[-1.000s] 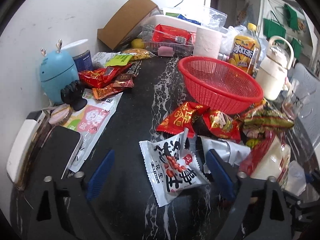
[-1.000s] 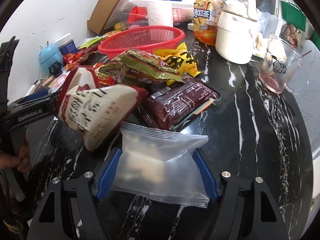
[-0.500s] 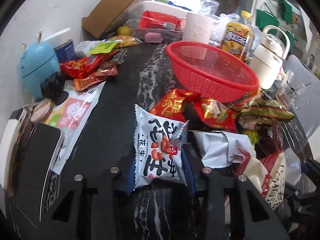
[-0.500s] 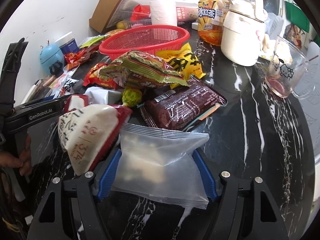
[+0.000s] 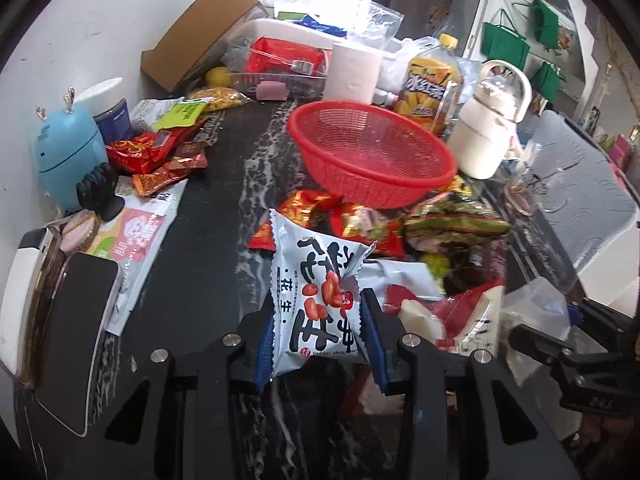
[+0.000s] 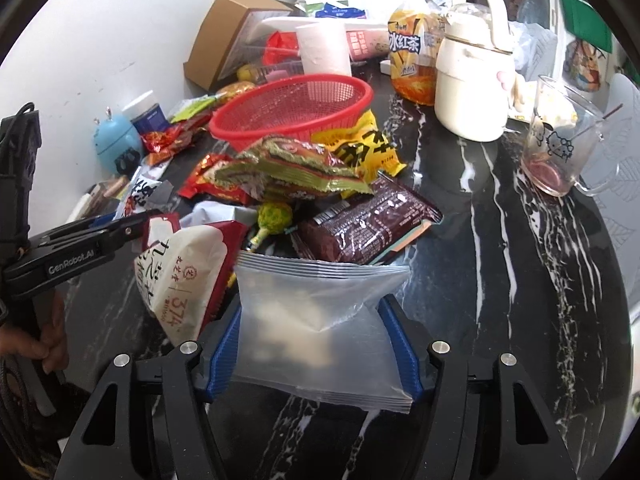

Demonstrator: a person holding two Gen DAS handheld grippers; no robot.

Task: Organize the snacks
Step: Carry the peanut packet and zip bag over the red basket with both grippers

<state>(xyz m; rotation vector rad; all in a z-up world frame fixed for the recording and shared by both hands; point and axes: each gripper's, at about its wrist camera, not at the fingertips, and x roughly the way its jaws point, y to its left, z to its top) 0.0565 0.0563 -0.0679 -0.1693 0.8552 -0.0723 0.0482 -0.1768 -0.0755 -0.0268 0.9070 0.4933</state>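
My left gripper (image 5: 318, 336) is shut on a white peanut packet (image 5: 316, 300) and holds it upright above the black marble table. An empty red mesh basket (image 5: 368, 152) stands beyond it, also in the right wrist view (image 6: 296, 108). My right gripper (image 6: 316, 344) is shut on a clear zip bag (image 6: 316, 320). A pile of snacks lies before the basket: a green-gold pack (image 6: 288, 168), a brown pack (image 6: 368, 224), a yellow bag (image 6: 360, 148), and a white-and-red bag (image 6: 184, 276). The left gripper also shows at the left of the right wrist view (image 6: 80, 248).
A cream kettle (image 6: 472, 68), a tea bottle (image 6: 412, 52) and a glass mug (image 6: 560, 148) stand at the back right. A blue humidifier (image 5: 68, 156), red snack packs (image 5: 152, 152), a cardboard box (image 5: 200, 48) and a paper roll (image 5: 352, 72) line the left and back.
My left gripper closed on the peanut packet and lifted it off the table. The white-and-red bag dropped lower beside the right gripper. The right gripper kept hold of the zip bag.
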